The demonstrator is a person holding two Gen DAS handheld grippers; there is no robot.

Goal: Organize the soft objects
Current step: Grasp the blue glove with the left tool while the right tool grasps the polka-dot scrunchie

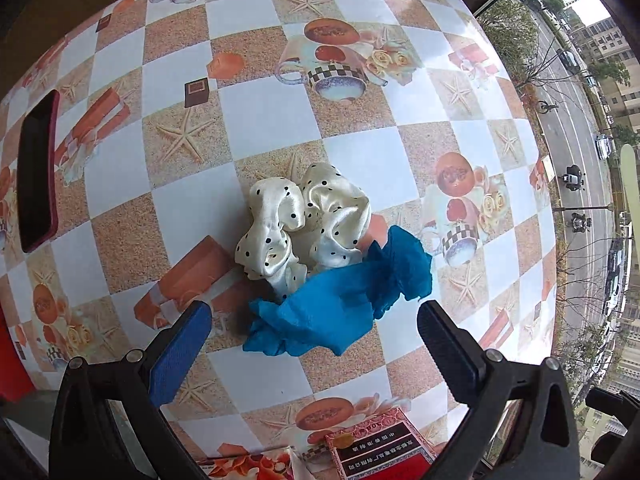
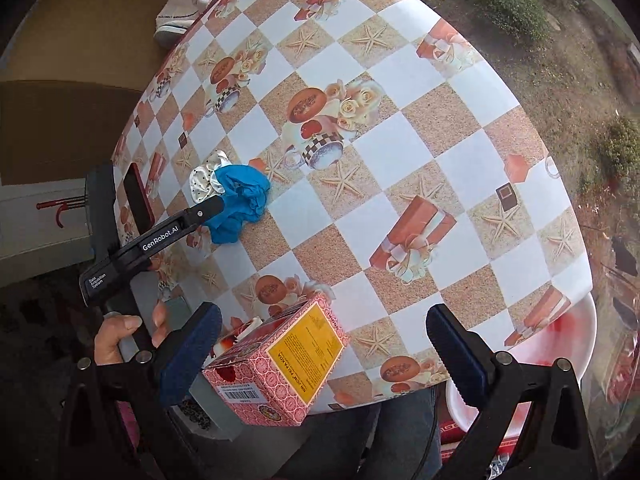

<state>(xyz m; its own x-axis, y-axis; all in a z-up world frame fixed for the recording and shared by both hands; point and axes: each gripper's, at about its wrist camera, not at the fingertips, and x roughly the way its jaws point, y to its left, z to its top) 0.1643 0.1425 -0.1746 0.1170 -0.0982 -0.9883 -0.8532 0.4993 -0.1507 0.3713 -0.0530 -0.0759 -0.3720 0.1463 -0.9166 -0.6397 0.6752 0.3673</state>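
Jaws of the left gripper (image 1: pixel 314 312) stand apart, astride the blue scrunchie (image 1: pixel 340 308), which touches the dotted scrunchie (image 1: pixel 304 224) mid-counter (image 1: pixel 268 104), so closing may snag both or pinch only thin fabric; the right gripper (image 2: pixel 324 324) is also apart, empty.

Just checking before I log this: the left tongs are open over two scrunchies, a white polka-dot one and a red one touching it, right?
Not quite: the second scrunchie is blue, not red. The left wrist view shows it touching the white polka-dot scrunchie, with the left tongs open over them.
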